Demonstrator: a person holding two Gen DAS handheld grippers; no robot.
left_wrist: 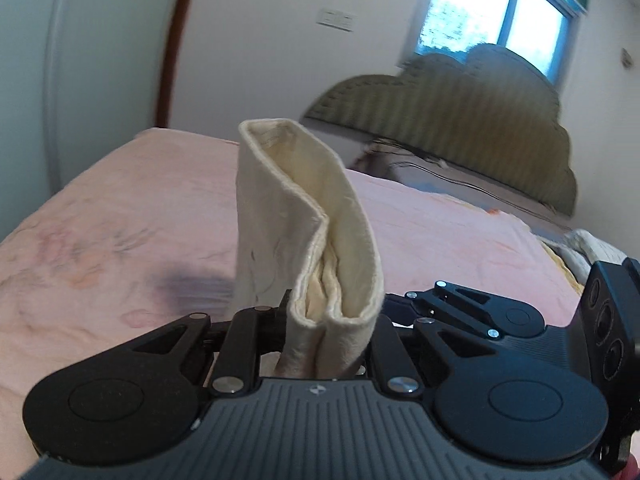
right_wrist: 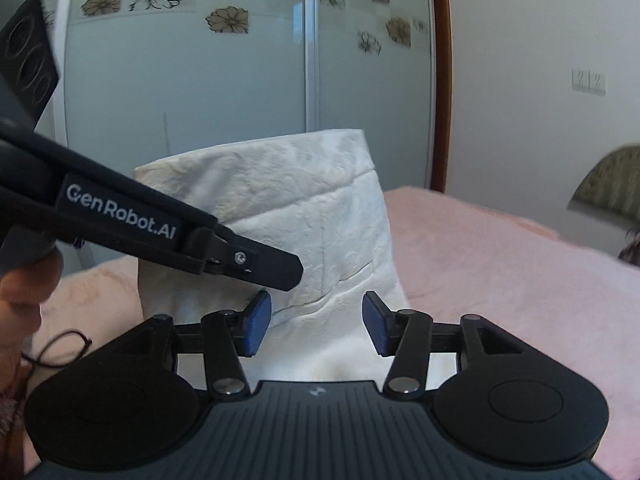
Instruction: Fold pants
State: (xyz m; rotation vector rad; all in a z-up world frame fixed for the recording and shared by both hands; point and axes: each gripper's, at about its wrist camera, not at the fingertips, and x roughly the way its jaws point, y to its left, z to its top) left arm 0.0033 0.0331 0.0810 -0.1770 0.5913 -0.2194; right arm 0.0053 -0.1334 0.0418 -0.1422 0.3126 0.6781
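Closest to the lens, your left gripper (left_wrist: pixel 328 320) was pinching a doubled edge of the cream pants (left_wrist: pixel 304 216), its jaws pressed onto the fabric so that a stiff loop of hem stood up above the pink bedspread (left_wrist: pixel 120 216). From the other side, your right gripper (right_wrist: pixel 316 326) stood spread, its 2 blue pads (right_wrist: pixel 256 328) apart with nothing pressed between them; the pants (right_wrist: pixel 288 216) hung just beyond, raised off the bed. The left gripper (right_wrist: pixel 276 266) crossed that view from the left and seemed to bite the cloth near its lower edge, though blur made the contact hard to confirm. To do this step well, you needed to bring the spread pads onto the free edge level with the left grip, close on every layer, then lower both together so the fold landed flat.
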